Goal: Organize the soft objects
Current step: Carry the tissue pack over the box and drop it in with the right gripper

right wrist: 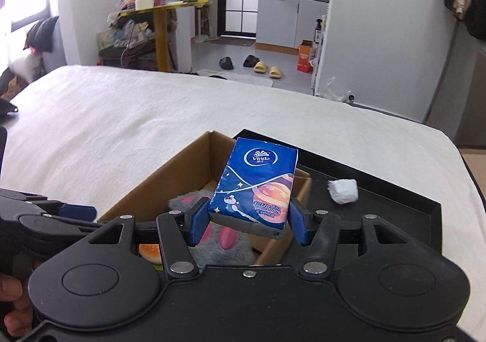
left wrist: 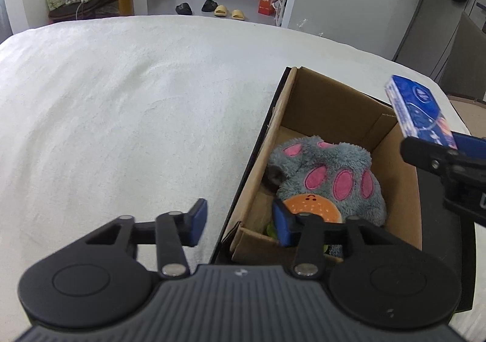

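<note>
Above box (right wrist: 170, 178) | right tongs (right wrist: 247, 225) grip "Vinda" tissue pack (right wrist: 255, 184) | left tongs (left wrist: 240, 223) open, empty

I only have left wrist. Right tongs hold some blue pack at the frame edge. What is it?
Observer: A Vinda tissue pack, clamped at its lower end between the right tongs, above the cardboard box.
Operator: Anything left outside the box?
Observer: Yes, a white crumpled wad lies on the black tray, right of the box.
Operator: Left tongs?
Observer: Open, holding nothing; one blue finger tip shows at the box's left side. The gray paw plush is already inside.
</note>
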`<state>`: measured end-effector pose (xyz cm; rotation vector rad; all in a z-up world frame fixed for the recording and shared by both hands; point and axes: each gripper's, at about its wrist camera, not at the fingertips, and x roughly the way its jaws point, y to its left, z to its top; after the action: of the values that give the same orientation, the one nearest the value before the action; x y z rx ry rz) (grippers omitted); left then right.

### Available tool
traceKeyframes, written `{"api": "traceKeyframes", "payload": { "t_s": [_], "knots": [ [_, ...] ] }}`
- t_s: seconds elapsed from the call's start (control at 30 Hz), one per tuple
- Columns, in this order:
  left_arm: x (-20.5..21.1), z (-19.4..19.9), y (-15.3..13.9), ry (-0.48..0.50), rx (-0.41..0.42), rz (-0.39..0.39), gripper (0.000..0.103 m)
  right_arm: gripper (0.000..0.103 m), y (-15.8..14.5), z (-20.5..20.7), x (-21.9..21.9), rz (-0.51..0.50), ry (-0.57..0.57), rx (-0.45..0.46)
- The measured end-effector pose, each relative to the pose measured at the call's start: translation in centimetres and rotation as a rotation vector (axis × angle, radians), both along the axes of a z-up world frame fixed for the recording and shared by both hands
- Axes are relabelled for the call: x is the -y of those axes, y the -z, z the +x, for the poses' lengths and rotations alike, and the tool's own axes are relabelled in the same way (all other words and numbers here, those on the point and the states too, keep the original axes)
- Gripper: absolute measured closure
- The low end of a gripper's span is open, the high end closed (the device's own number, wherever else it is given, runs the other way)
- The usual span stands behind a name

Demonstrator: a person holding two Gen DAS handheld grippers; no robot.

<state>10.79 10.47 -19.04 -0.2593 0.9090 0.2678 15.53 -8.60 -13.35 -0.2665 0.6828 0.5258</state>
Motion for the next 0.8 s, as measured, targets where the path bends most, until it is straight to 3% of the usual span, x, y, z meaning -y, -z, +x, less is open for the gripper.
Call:
{"api": "traceKeyframes", "payload": {
  "t_s": [0.07,0.17,0.33,0.47,0.8],
  "knots": [
    [-0.4,-0.1,0.2,0.002,0.010,-0.027,0.080,0.049,0.2,0.3,-0.6,-0.005,0.002,-0.003],
    [-0.6,-0.1,0.5,0.005,0.023,-0.045,0.087,0.049,0.4,0.8,-1.5,0.007,0.004,-0.012],
    [-1.0,-0.2,0.6,-0.003,0.029,-0.070,0.089,0.048,0.5,1.1,-3.3,0.052,-0.031,-0.051],
    [-1.3,-0.3,0.6,-0.006,0.025,-0.077,0.089,0.041,0.9,1.0,-4.5,0.010,-0.068,-0.075],
    [-0.8,0.2,-0.1,-0.014,0.010,-0.042,0.087,0.034,0.9,-0.5,-3.2,-0.035,-0.068,-0.073]
  ]
}}
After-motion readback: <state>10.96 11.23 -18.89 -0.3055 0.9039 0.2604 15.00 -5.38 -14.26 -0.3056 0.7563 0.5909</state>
